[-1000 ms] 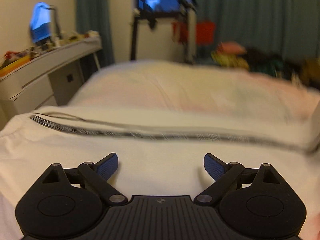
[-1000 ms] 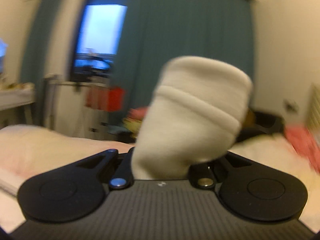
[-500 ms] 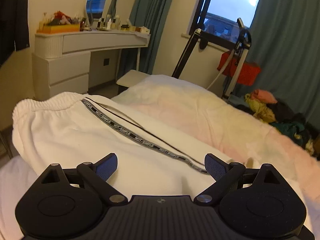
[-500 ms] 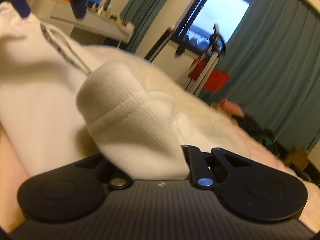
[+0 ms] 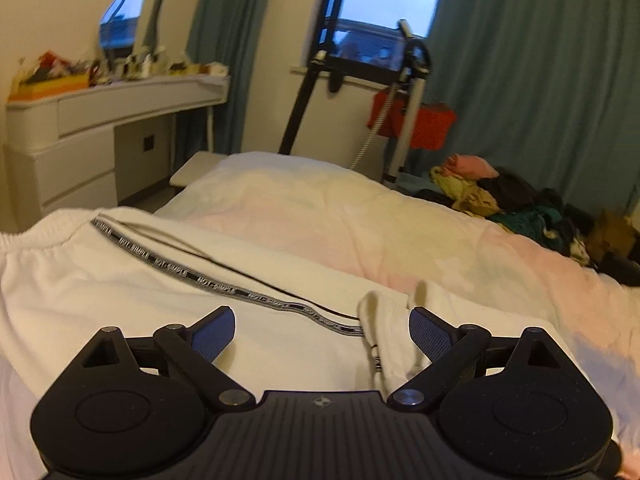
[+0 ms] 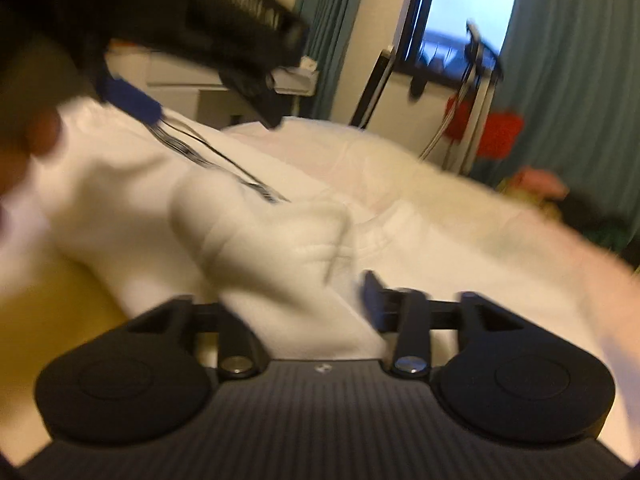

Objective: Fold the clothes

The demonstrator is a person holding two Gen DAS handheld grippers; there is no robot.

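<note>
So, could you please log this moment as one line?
left gripper: open, over white pants | right gripper: cuff between fingers, blurred | bed: fold unfinished

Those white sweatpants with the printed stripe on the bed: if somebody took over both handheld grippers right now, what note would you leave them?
Left gripper: open, empty, hovering over the white sweatpants with the black lettered side stripe.
Right gripper: the picture is blurred, but its jaws look parted, with the ribbed white leg cuff between them; grip uncertain.
Sweatpants lie on the pale quilted bed, elastic waistband far left.
Done: cuff end brought over onto the upper part of the pants.
Left: free the cuff, flatten the fold, then fold again.
</note>
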